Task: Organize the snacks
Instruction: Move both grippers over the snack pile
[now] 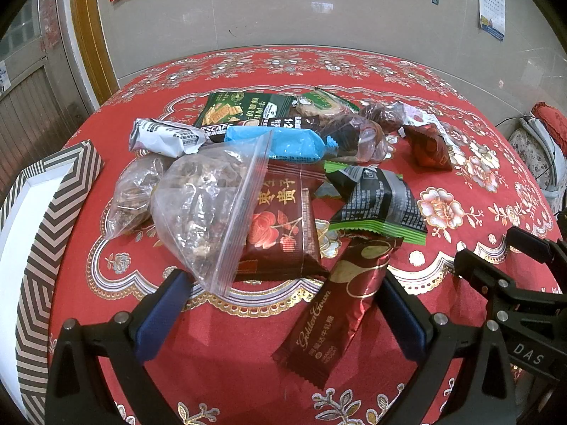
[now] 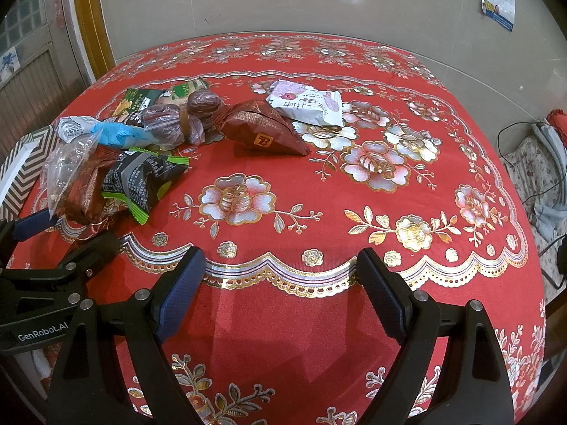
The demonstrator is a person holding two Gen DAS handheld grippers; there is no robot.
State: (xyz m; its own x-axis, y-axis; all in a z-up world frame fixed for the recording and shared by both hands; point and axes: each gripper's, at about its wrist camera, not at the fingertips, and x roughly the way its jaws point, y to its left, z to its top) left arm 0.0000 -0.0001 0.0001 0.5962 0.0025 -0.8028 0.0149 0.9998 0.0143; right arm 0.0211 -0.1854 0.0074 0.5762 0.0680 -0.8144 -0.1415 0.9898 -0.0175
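Several snack packs lie heaped on the red floral tablecloth (image 1: pixel 219 354). In the left wrist view a dark red Golden Crown bar (image 1: pixel 340 308) lies between the fingers of my open left gripper (image 1: pixel 283 304), beside a clear zip bag of nuts (image 1: pixel 205 209) and a maroon date pack (image 1: pixel 283 226). A black and green pack (image 1: pixel 382 202) and a blue pack (image 1: pixel 283 143) lie behind. My right gripper (image 2: pixel 280 283) stands open over bare cloth. Ahead of it lie a maroon pyramid pack (image 2: pixel 262 131) and a white pack (image 2: pixel 308 102). The left gripper (image 2: pixel 46 248) shows at the left edge.
A striped box with a white inside (image 1: pixel 39 233) stands at the table's left edge. A tiled wall (image 1: pixel 283 17) rises behind the table. To the right, past the table's edge, are a floral cushion (image 2: pixel 531 163) and cables. The right gripper's body (image 1: pixel 514 283) shows at the right.
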